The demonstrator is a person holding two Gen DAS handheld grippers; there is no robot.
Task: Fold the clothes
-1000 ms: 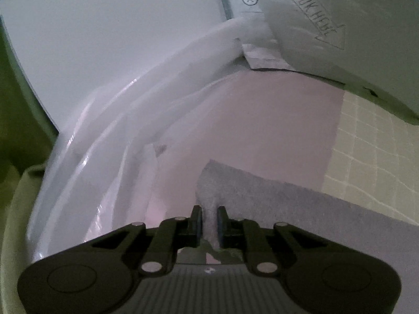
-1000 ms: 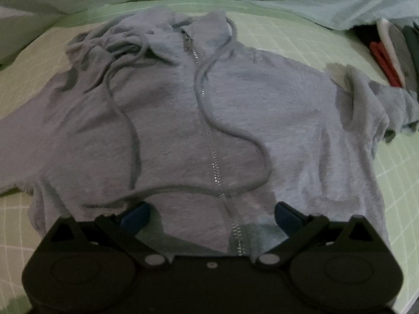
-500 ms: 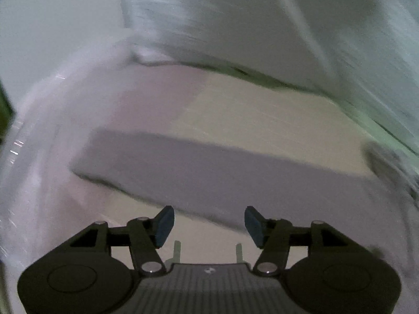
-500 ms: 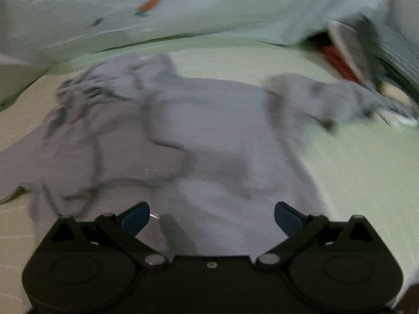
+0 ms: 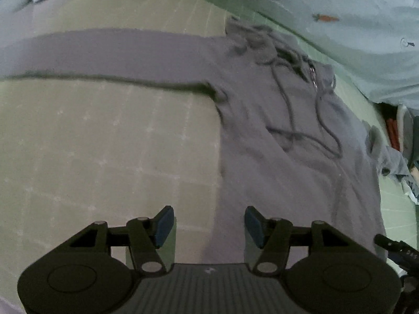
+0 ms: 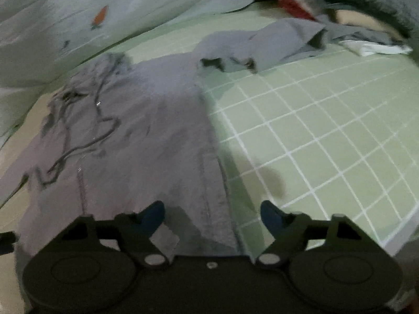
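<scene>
Bed: green checked sheet lay under everything.
Hoodie: gray hoodie lay flat, zipper up.
Left gripper: spread wide, holding nothing.
Right gripper: spread wide, holding nothing.

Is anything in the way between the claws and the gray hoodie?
No, nothing visible is. The left claw is open right over the gray hoodie at its bottom left edge. The right claw is open over its bottom right edge. Only the hoodie's own drawstrings lie on top, farther up.

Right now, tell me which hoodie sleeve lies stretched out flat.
The long sleeve in the left wrist view: straight and flat across the sheet. The other sleeve, seen from the right wrist, is crumpled near the clothes pile.
</scene>
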